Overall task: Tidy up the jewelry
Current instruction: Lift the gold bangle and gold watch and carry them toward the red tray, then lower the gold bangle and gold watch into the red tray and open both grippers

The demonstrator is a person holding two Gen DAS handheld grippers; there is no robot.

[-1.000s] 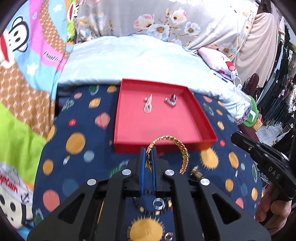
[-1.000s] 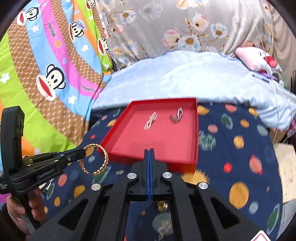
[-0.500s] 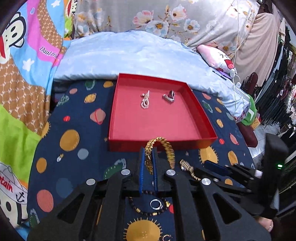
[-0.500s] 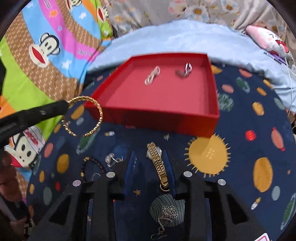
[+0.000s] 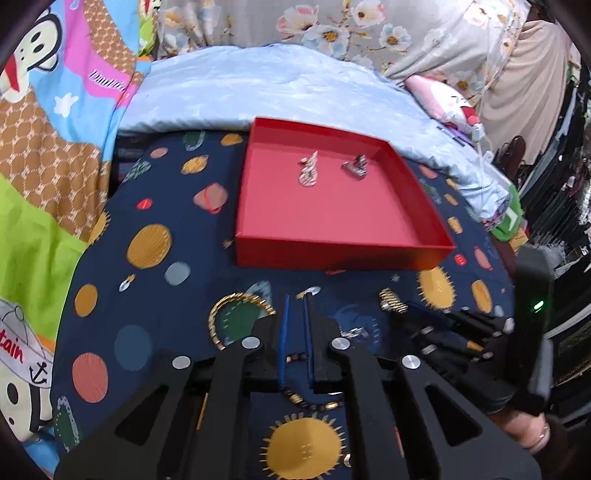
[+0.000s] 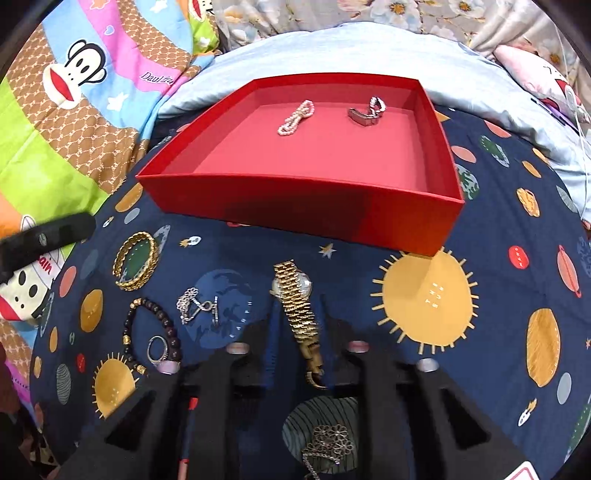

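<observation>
the right gripper (image 6: 295,325), jaws spread and straddling the gold link-band watch (image 6: 297,295) on the planet-print cloth (image 6: 480,295) before the red tray's (image 6: 295,206) near wall, is set to clench; left gripper (image 5: 295,317), jaws parted, holds nothing beside the gold bangle (image 5: 236,317).

navy planet-print sheet (image 6: 498,295) covers the bed, with a monkey cartoon blanket (image 6: 74,92), pale blue duvet (image 5: 258,92) and floral fabric (image 5: 332,29) behind

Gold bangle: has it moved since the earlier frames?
Yes. The left gripper held it up near the red tray; the bangle now lies on the cloth, left of the watch.
</observation>
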